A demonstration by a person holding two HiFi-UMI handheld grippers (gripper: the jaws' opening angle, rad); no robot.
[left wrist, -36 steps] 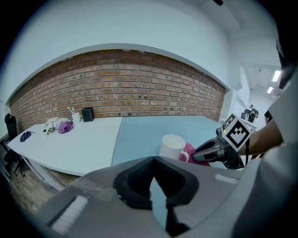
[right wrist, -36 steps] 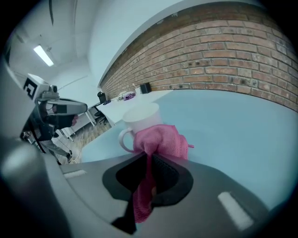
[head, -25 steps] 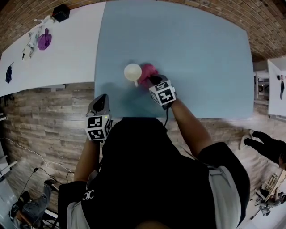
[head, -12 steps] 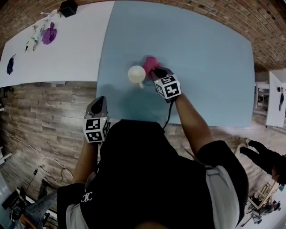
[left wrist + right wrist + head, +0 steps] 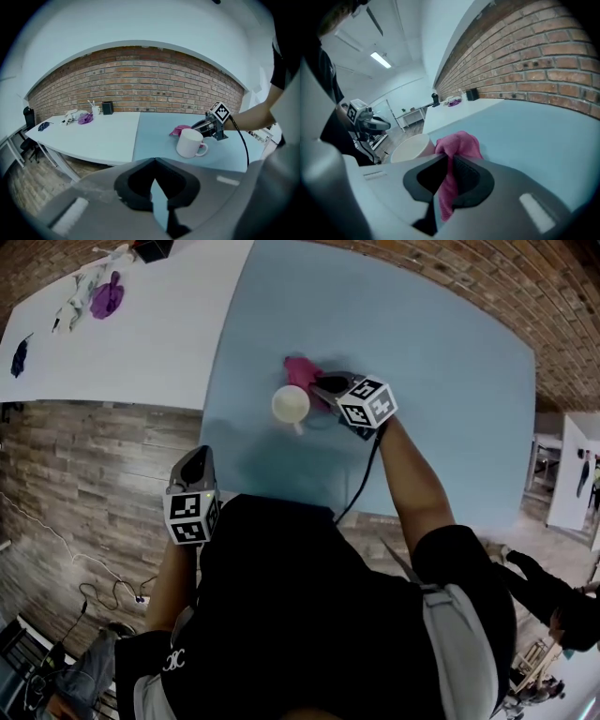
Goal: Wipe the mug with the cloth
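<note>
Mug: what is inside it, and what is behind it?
The mug looks empty from above. Just beyond it is the pink cloth, clamped in the right gripper; whether it touches the mug is hidden.

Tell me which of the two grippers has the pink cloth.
The right gripper: its jaws clamp the pink cloth beside the white mug. The left gripper holds nothing, jaws together, back from the blue table.

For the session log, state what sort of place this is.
Probably an indoor lab or studio set up for recording: a bare brick wall, a plain blue table beside a white table, and a ceiling strip light over a large open room.
</note>
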